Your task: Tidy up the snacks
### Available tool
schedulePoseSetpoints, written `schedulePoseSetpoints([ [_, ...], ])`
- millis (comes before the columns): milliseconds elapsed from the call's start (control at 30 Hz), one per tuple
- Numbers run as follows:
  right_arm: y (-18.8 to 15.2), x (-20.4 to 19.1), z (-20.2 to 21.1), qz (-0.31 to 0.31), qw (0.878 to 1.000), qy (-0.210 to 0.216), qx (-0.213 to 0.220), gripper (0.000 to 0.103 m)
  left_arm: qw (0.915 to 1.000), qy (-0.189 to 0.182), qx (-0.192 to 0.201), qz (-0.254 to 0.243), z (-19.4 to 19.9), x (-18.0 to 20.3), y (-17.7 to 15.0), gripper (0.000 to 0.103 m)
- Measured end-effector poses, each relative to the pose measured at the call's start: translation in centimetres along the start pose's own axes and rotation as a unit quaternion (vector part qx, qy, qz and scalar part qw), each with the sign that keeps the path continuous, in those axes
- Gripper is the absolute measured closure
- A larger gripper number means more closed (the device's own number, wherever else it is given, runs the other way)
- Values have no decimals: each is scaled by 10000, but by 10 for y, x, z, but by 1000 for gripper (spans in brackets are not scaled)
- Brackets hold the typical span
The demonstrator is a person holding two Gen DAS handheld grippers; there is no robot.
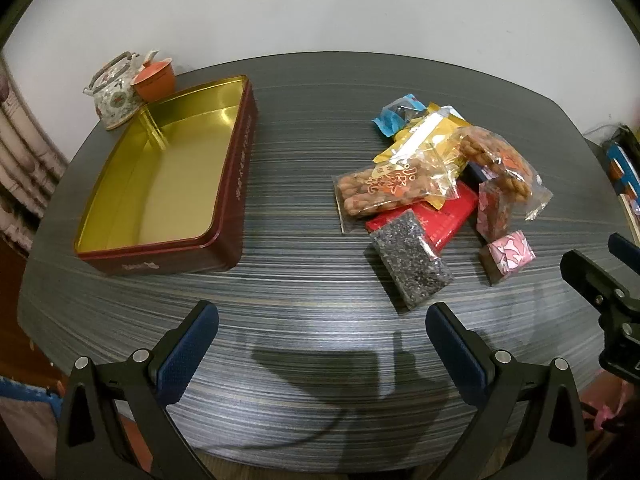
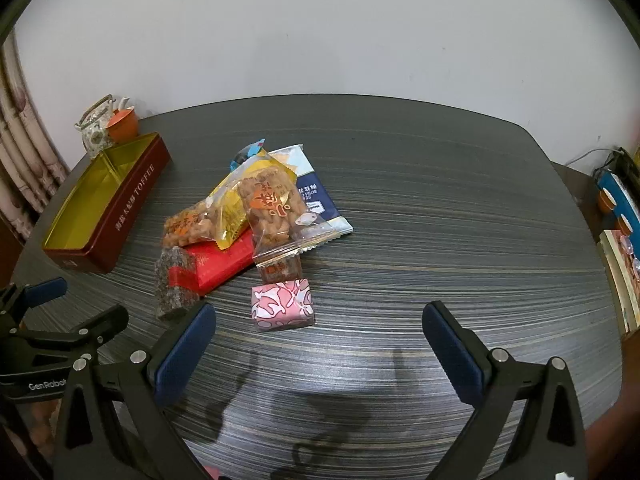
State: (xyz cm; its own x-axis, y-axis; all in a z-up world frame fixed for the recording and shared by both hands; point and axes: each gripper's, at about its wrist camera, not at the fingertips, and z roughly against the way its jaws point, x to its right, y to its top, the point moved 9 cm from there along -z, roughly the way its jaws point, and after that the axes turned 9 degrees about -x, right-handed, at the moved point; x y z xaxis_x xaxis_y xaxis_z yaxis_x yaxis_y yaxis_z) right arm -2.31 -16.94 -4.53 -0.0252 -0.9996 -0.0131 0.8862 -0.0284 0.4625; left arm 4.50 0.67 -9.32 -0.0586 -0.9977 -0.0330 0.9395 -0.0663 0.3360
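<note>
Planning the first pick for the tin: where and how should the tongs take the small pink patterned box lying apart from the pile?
Grip the pink patterned box across its two short side faces, coming down from above with the right tongs. It lies flat, apart from the pile, with bare table on both sides.

Glossy gold-lined metal tin (image 1: 160,184), crinkly clear plastic snack bags (image 1: 396,188), matt streaked table (image 1: 304,280)

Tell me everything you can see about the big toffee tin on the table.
The tin is a rectangular, lidless metal box with rounded corners, dark red outside with pale lettering that reads TOFFEE in the right wrist view, shiny gold inside. It holds nothing and sits flat on the striped table, apart from the snack pile. A teapot and orange cup stand behind it.
</note>
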Motion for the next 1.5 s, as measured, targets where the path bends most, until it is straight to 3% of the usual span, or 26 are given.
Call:
schedulePoseSetpoints([
  [1500, -1, -2, -1, 108, 9999, -52, -5, 3, 10000, 46, -36, -24, 2, -2, -1, 0],
])
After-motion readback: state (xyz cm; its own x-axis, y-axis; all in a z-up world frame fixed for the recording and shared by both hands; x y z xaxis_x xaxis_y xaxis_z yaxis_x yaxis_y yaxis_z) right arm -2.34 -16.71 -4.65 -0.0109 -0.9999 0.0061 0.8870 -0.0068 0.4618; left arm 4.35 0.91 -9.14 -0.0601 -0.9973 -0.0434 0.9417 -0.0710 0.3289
